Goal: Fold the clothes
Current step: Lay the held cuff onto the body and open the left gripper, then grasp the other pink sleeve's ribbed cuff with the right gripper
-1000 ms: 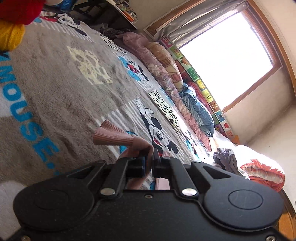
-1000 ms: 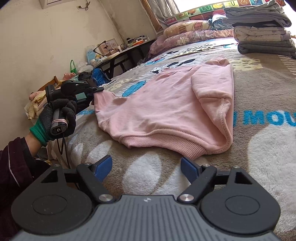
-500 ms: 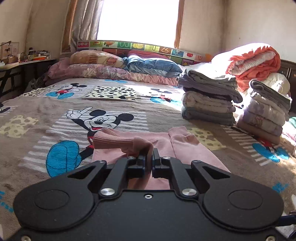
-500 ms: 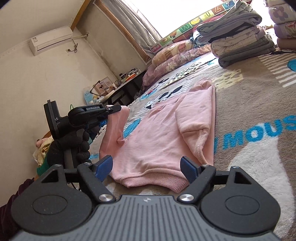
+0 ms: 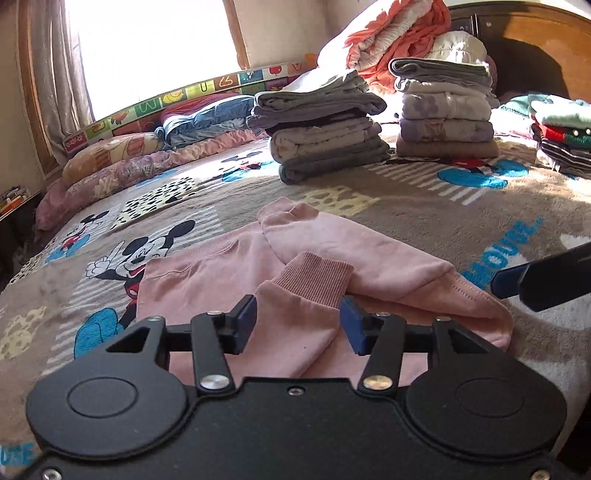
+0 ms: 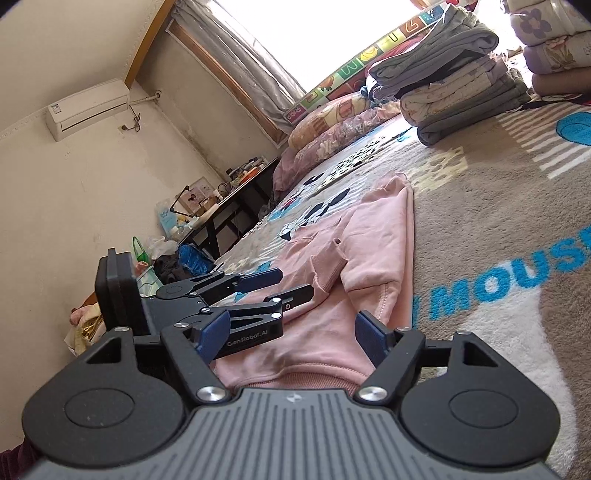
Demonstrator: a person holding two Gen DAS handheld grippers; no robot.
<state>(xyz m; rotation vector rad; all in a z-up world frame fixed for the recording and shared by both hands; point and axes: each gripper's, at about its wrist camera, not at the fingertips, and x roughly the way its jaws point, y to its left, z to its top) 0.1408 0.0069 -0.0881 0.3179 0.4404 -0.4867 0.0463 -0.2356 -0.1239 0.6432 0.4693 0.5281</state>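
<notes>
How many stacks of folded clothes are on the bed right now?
3: grey stack behind the pink top, floral stack right of it, colourful stack at the right edge, partly cut off. More may sit outside the view.

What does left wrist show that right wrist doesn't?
Left wrist only: the wooden headboard, the orange-and-white quilt, the colourful stack. Right wrist only: the air conditioner, the cluttered desk, the whole left tool, open. Both: the pink sweatshirt, its sleeve folded over, and the grey stack.
</notes>
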